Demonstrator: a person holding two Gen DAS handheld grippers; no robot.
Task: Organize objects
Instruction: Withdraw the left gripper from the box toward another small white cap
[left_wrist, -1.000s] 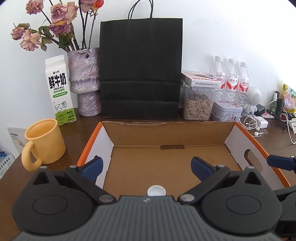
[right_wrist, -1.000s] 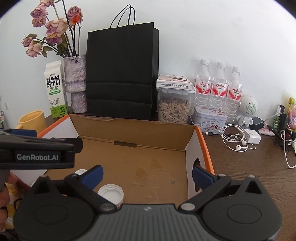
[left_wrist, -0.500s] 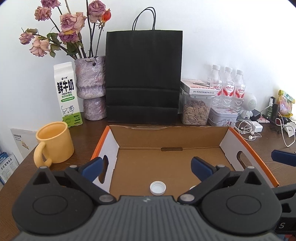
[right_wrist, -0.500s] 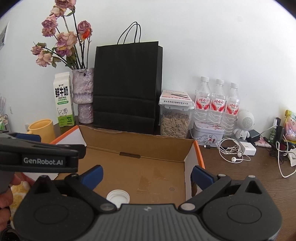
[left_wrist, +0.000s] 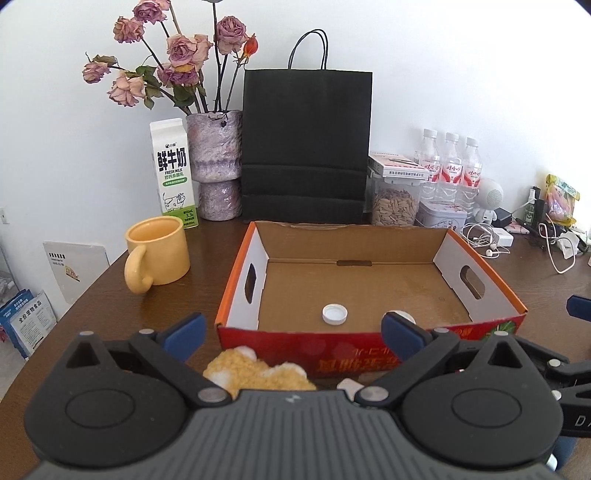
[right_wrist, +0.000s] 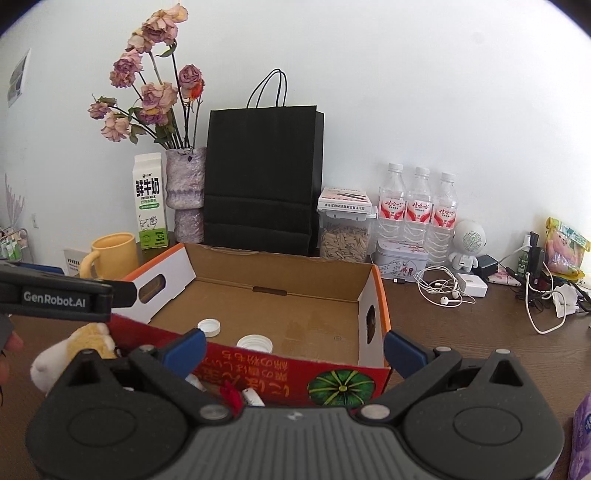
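- Left wrist view: left gripper hangs spread wide and empty, low over the table's near edge, with a yellow-and-white plush toy just below its fingers at 6 o'clock.
- Cardboard box sits dead ahead at 12 o'clock, two white bottle caps inside: one cap mid-floor, the other cap partly hidden behind the right fingertip.
- Right gripper is spread and empty too, facing the box's red front wall; small items lie under it, too hidden to name.
- Risk, as I judge it: the plush is soft and lumpy, so a shallow pinch could catch only fluff and slip.
- Lifted low, it could snag the red wall and shove the box back towards the black paper bag.
- Both tools are crowding one spot; they could knock together.
- Yellow mug at 10 o'clock stands clear.
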